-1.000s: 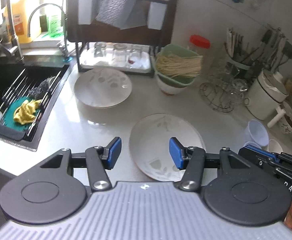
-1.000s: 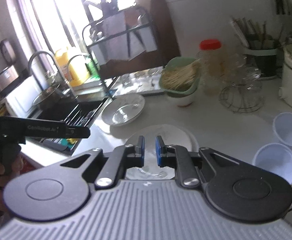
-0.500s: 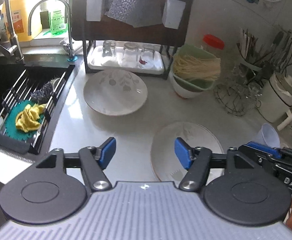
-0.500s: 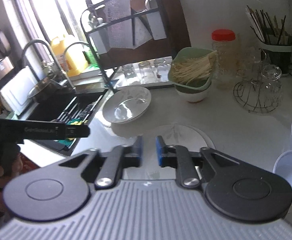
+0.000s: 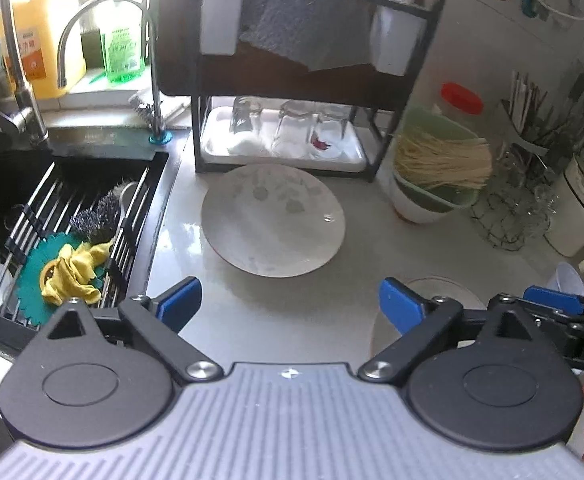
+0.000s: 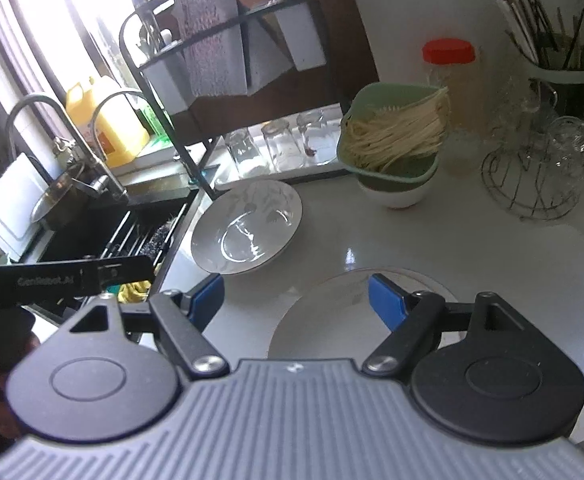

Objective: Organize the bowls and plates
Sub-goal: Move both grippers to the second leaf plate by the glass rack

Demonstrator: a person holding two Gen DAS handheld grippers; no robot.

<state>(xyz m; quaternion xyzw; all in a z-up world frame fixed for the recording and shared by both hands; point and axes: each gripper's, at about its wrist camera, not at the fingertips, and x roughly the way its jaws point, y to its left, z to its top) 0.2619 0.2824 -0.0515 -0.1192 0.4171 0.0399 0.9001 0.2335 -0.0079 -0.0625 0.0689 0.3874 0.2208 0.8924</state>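
Two glazed plates on the wet counter, both grippers empty.

The shallow white leaf-patterned ceramic plate [image 5: 272, 224] lies at my left gripper's [image 5: 290, 304] twelve o'clock; its twin [image 6: 355, 312] lies under my right gripper [image 6: 295, 300]. They look stiff, slick and breakable, so I'd pinch a rim. Both jaws are opening on nothing.

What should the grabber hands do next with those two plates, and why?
Probably ease the right gripper forward onto the near plate's rim. Its jaws are opening with nothing gripped, and that plate lies just ahead. The left gripper, also opening, faces the far plate.
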